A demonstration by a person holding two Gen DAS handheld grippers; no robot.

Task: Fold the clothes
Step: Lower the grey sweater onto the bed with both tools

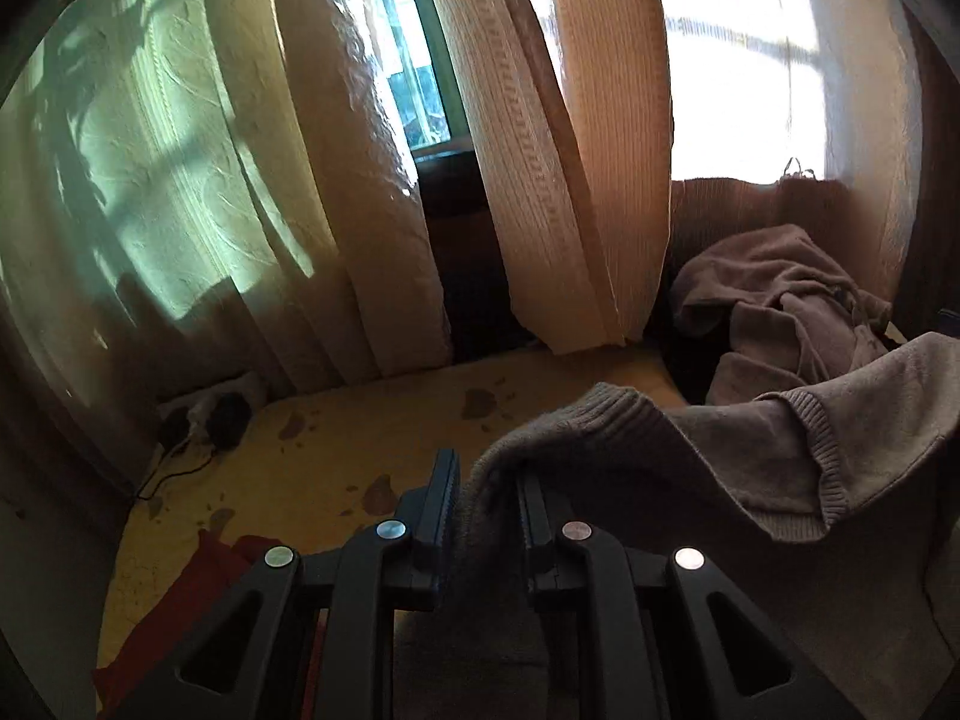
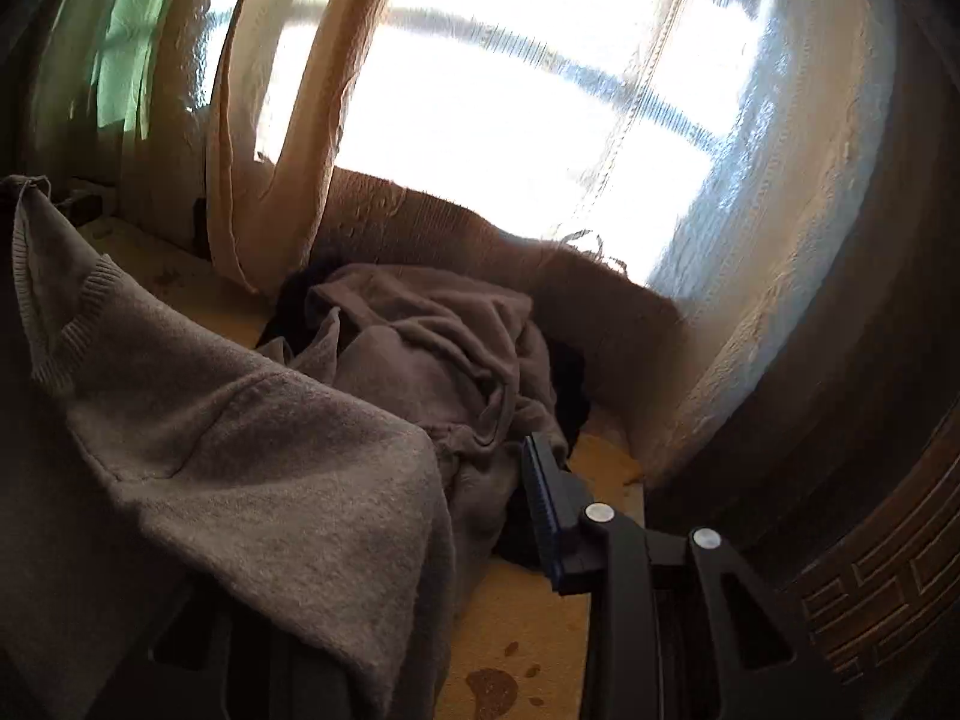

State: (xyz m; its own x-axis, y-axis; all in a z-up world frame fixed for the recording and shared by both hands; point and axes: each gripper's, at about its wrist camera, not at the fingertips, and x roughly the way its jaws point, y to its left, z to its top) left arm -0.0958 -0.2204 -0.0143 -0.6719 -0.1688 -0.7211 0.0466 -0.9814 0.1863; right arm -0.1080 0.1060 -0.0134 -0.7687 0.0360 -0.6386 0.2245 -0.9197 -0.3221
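A grey-brown knit sweater (image 1: pixel 750 438) hangs lifted above the yellow bed sheet (image 1: pixel 336 450). My left gripper (image 1: pixel 486 510) is shut on the sweater's edge, the cloth pinched between its two fingers. The same sweater (image 2: pixel 240 468) drapes across the right wrist view and covers my right gripper's left finger. Only the right finger (image 2: pixel 543 510) shows, with cloth hanging beside it, so its grip cannot be judged. The ribbed neckline (image 1: pixel 822 438) sags between the two grippers.
A crumpled mauve garment (image 2: pixel 432 354) lies on the bed ahead, with dark clothes (image 2: pixel 570 384) beside it. A red cloth (image 1: pixel 198 588) lies at lower left. Cream curtains (image 1: pixel 540 180) and a bright window (image 2: pixel 510 108) close the far side. Cables (image 1: pixel 198 426) sit in the left corner.
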